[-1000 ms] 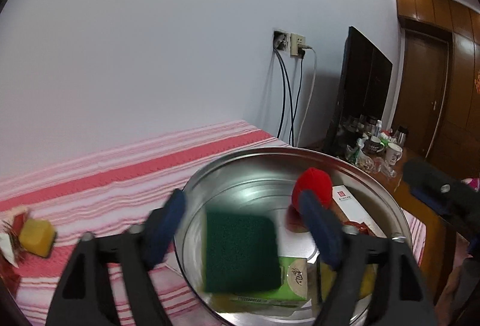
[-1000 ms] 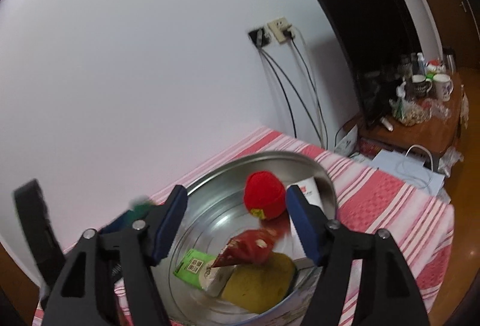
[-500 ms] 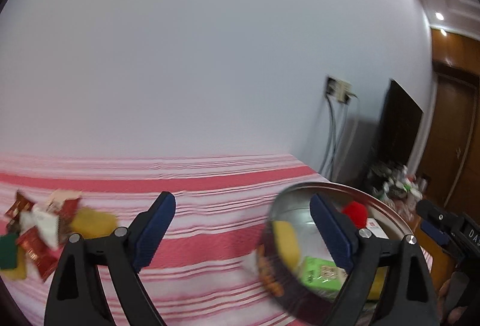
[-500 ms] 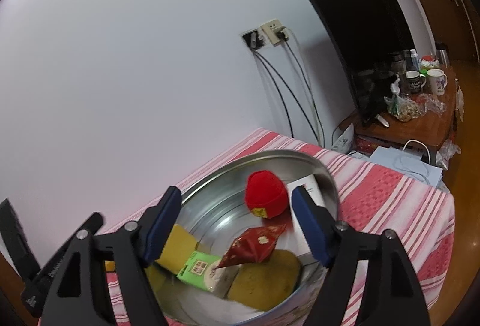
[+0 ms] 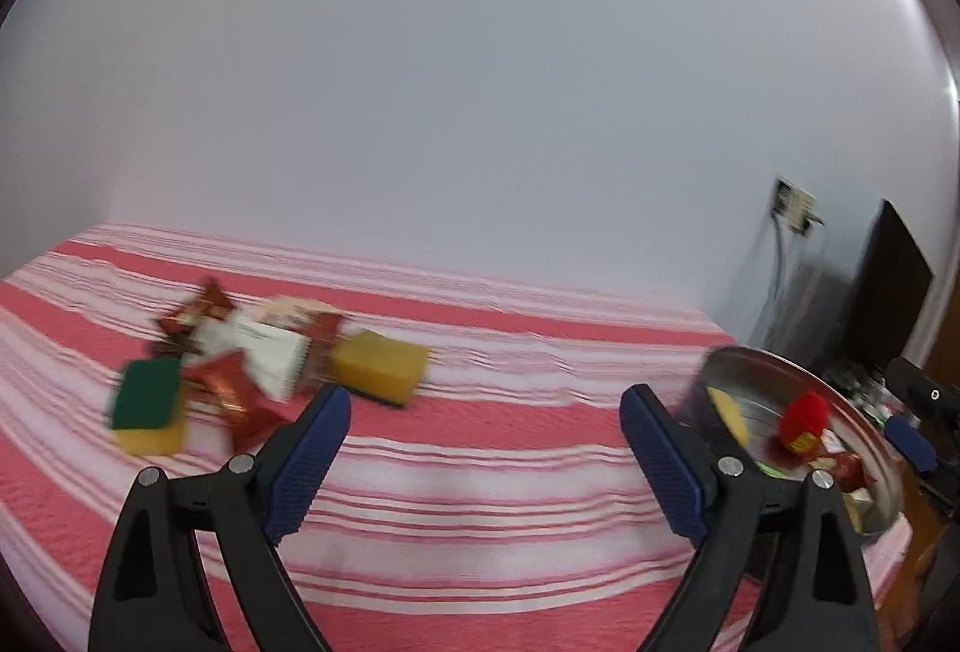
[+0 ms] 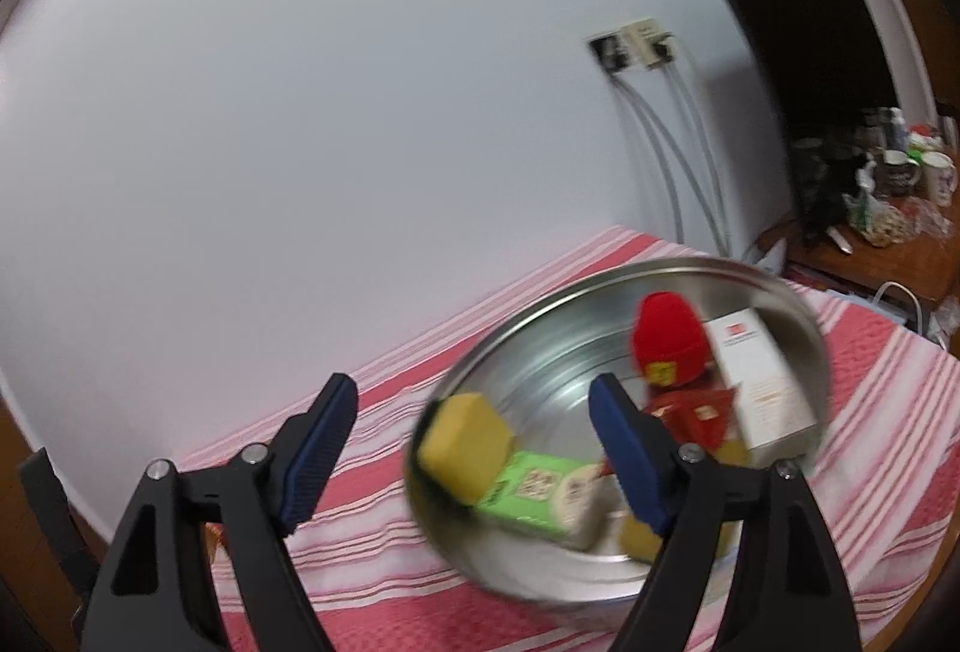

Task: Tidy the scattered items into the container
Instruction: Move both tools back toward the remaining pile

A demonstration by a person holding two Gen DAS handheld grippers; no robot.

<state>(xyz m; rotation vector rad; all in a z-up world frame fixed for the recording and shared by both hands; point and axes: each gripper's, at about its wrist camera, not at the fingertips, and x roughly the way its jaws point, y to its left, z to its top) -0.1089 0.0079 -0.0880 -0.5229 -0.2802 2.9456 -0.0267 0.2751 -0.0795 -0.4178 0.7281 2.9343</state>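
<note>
Even soft indoor light, motion blur, fisheye-curved dark edges

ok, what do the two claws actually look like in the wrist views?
Both match. The left claw and the right claw each have two black plastic arms with triangular cut-outs, silver rivets at the joints, and dark blue ribbed pads on the fingertips. No cables, markings or sleeves show.

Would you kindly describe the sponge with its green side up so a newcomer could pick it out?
On the red-and-white striped cloth, find the heap of scattered items left of the metal basin. The sponge sits at the heap's near-left edge beside red snack packets. Unlike the other sponge, which shows only yellow, it has a dark green top.
</note>
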